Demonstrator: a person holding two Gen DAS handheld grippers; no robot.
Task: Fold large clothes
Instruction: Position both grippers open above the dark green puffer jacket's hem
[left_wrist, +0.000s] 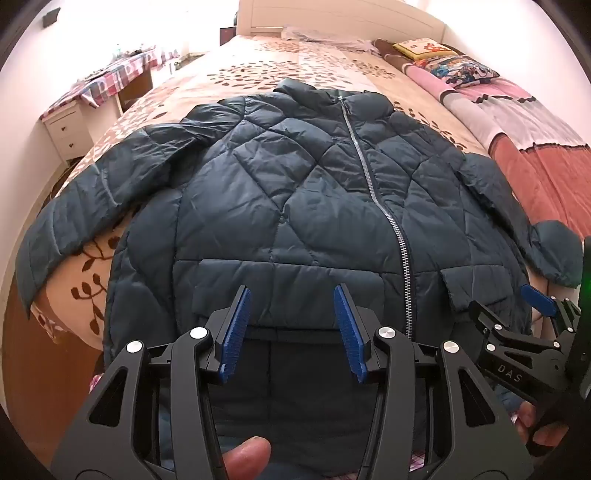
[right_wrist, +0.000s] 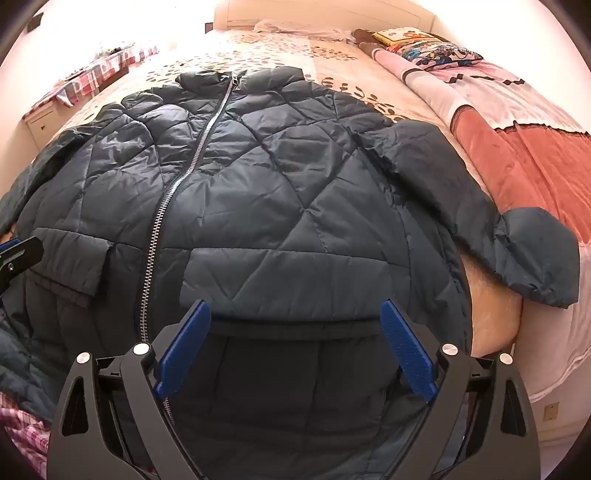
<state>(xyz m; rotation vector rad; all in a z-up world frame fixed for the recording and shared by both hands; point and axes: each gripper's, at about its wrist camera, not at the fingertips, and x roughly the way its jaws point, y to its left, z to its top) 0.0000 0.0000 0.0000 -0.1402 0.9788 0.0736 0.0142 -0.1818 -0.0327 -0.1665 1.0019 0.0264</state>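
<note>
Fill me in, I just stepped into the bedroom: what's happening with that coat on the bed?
A person holds two handheld grippers over a dark quilted jacket spread face up on the bed, zipper closed, both sleeves out to the sides. The left gripper and right gripper hover open near the hem, gripping nothing. No fold shows yet.

Your jacket (left_wrist: 295, 192) was puffy stitched cloth, smooth with a soft shine, and its zipper (left_wrist: 391, 221) was shiny metal. Your left gripper (left_wrist: 293, 328) and right gripper (right_wrist: 295, 350) were matt black plastic with rough blue pads (right_wrist: 406, 354) and shiny metal bolts. The bed cover (left_wrist: 258, 70) was soft matt cloth. The blanket (right_wrist: 517, 162) looked fuzzy.
</note>
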